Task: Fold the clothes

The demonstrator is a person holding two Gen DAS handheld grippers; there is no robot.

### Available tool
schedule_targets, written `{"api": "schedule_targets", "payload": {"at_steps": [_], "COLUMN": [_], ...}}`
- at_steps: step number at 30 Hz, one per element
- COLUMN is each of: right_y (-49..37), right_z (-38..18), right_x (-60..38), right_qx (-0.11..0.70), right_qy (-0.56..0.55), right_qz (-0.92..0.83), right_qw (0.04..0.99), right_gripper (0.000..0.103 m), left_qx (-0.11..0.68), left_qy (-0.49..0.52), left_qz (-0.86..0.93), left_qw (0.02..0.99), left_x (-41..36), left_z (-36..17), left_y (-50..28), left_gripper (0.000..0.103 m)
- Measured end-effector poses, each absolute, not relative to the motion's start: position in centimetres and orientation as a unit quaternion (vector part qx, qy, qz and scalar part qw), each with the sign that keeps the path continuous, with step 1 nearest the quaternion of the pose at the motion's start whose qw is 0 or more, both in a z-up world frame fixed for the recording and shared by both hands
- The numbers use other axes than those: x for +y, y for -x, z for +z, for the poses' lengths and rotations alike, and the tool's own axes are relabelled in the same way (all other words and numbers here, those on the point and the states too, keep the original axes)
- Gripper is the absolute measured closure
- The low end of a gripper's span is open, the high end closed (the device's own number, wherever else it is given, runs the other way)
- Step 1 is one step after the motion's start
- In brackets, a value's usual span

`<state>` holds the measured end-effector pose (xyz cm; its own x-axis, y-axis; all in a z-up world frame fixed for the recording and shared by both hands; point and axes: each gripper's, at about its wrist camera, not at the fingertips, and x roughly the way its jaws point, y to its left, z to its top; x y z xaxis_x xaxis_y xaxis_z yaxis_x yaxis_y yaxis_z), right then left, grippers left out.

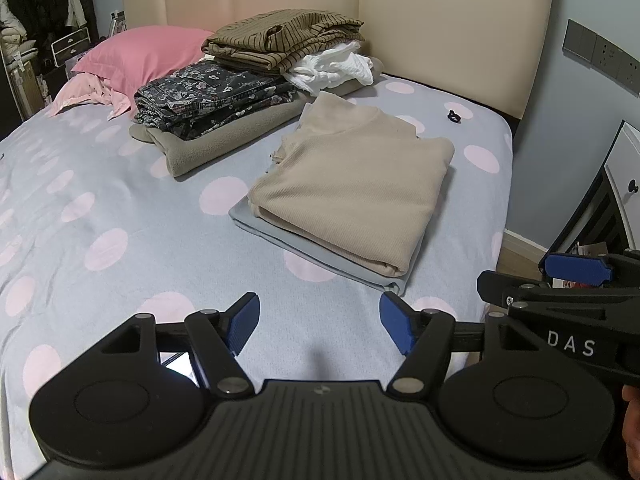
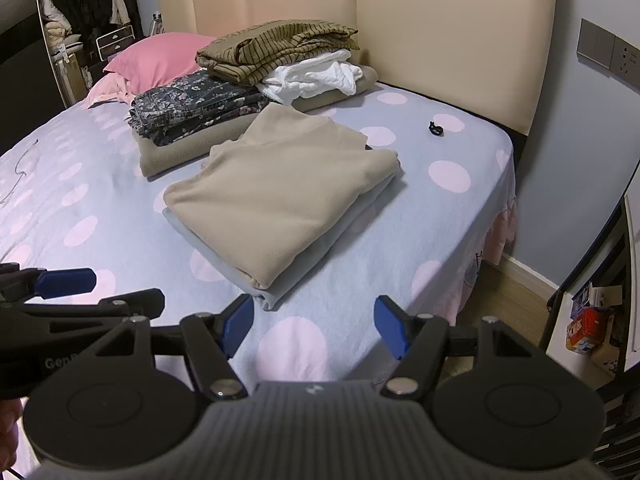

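A folded beige ribbed top (image 1: 352,188) lies on a folded light-blue garment (image 1: 320,256) near the bed's right front corner; it also shows in the right wrist view (image 2: 276,184) on the blue garment (image 2: 280,292). My left gripper (image 1: 318,326) is open and empty, just short of the blue garment's front corner. My right gripper (image 2: 314,326) is open and empty, also just short of that corner. Each gripper shows at the edge of the other's view.
Behind stand stacks of folded clothes: a dark floral one (image 1: 216,96) on an olive blanket (image 1: 224,140), a striped brown one (image 1: 280,38) and crumpled white cloth (image 1: 332,66). A pink pillow (image 1: 140,56) and a small black clip (image 1: 453,116) lie on the dotted bedsheet (image 1: 100,208). A cabinet (image 1: 616,184) stands to the right.
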<state>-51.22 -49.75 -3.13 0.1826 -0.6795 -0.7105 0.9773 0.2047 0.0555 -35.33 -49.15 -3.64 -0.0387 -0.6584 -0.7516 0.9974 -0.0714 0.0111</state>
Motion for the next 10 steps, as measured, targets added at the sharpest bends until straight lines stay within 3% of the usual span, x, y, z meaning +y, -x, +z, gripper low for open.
{"api": "schedule_targets", "payload": {"at_steps": [10], "right_y": [51.28], "right_z": [-3.18], "right_x": [-49.86], "right_qx": [0.283], "right_qy": [-0.263], "right_qz": [-0.572], "right_qw": [0.724], "right_gripper": [0.034], "left_qx": [0.278], "left_qy": [-0.299], "left_qz": [-0.669], "left_qw": [0.621], "left_x": [-48.95], "left_z": [-3.75], "left_y": [35.24], "left_gripper": [0.040]}}
